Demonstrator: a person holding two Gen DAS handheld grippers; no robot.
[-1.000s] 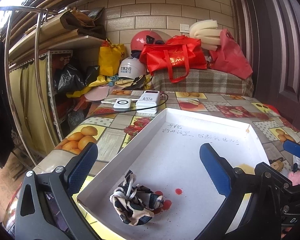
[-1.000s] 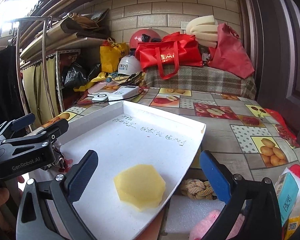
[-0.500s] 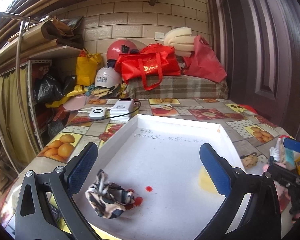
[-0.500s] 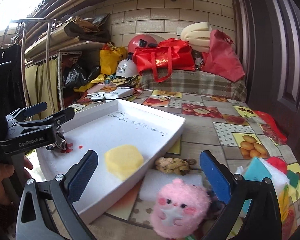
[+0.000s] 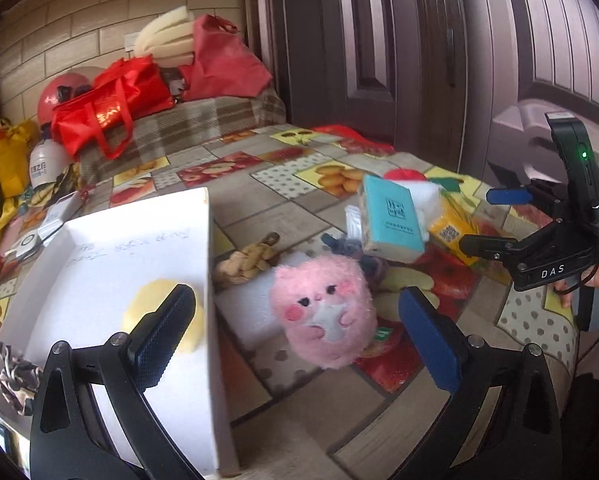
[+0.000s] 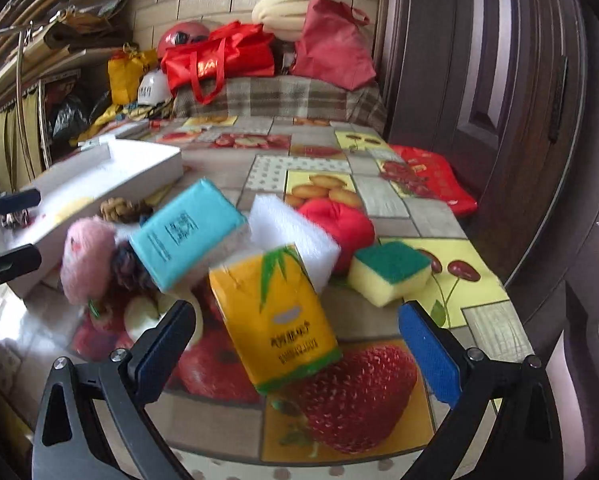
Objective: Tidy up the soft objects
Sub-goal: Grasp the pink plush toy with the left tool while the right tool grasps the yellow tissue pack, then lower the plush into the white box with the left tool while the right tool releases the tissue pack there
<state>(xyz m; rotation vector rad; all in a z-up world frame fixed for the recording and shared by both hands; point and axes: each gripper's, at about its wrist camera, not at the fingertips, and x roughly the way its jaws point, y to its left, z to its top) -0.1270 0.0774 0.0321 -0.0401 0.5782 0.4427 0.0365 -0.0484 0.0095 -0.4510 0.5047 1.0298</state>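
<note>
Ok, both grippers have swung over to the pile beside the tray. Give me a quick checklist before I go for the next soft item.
1. Left gripper open and empty: ok.
2. Right gripper open and empty: ok.
3. Pink plush toy framed between the left gripper's fingers, standing on the table outside the white tray: ok.
4. Yellow tissue pack framed between the right gripper's fingers: ok, though it leans on the white foam block.
5. Free room in the tray: ok; the yellow sponge and the patterned cloth leave bare floor.
6. Firmness of the teal tissue pack propped on the pile: cannot tell.
</note>
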